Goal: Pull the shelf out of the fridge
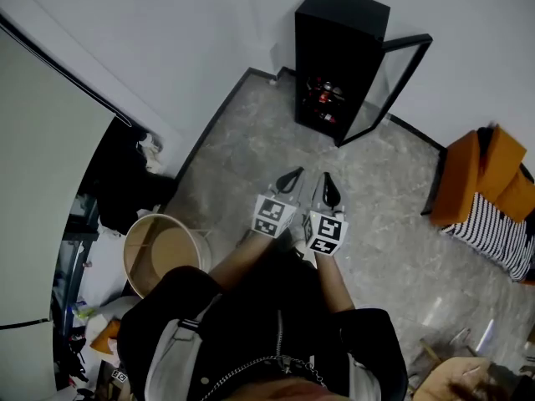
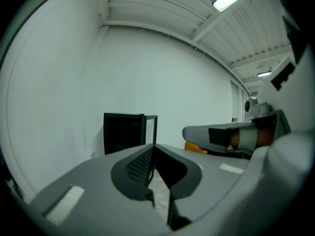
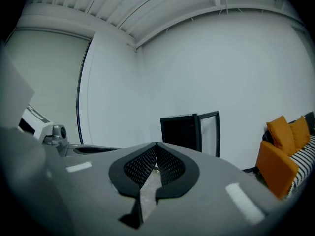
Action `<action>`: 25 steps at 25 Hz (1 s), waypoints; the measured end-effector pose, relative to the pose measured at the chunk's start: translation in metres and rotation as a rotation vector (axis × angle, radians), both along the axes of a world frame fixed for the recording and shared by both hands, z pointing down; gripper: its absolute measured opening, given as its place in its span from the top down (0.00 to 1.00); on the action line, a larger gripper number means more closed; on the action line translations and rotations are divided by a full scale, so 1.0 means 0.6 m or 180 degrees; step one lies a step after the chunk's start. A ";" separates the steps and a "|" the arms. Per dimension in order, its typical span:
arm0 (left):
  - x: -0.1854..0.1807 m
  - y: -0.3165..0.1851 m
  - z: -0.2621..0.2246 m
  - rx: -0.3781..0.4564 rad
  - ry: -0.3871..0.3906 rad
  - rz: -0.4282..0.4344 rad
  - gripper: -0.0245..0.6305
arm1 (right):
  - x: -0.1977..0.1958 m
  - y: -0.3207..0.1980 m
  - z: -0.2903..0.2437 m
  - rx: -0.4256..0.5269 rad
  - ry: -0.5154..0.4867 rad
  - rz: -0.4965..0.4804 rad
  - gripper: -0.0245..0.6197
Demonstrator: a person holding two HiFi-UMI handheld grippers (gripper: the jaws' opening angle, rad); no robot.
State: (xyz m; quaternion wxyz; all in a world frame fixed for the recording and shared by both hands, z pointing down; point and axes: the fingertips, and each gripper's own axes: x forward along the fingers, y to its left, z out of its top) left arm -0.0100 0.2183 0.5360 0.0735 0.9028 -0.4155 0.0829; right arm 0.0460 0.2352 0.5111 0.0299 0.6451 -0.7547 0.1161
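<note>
Far ahead: black fridge (image 1: 338,32) (glass door (image 1: 389,83) open).

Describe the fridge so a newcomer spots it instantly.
Follow the white back wall to where it meets the grey marbled floor. The small black box-shaped fridge stands there, alone. Unlike the orange sofa to its right, it has a glass door swung open.
</note>
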 end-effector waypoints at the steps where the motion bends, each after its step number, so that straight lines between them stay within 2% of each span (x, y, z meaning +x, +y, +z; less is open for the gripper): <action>1: 0.000 -0.005 0.001 -0.0004 0.0004 0.0004 0.96 | 0.000 -0.004 0.000 0.0000 0.0009 -0.0001 0.97; 11: -0.018 -0.071 -0.012 0.0044 0.0096 0.0034 0.96 | -0.027 -0.068 -0.017 0.0060 0.0092 -0.0031 0.97; 25: -0.017 -0.188 -0.014 0.0088 0.0142 0.0223 0.96 | -0.029 -0.179 -0.012 0.0050 0.0145 0.0153 0.97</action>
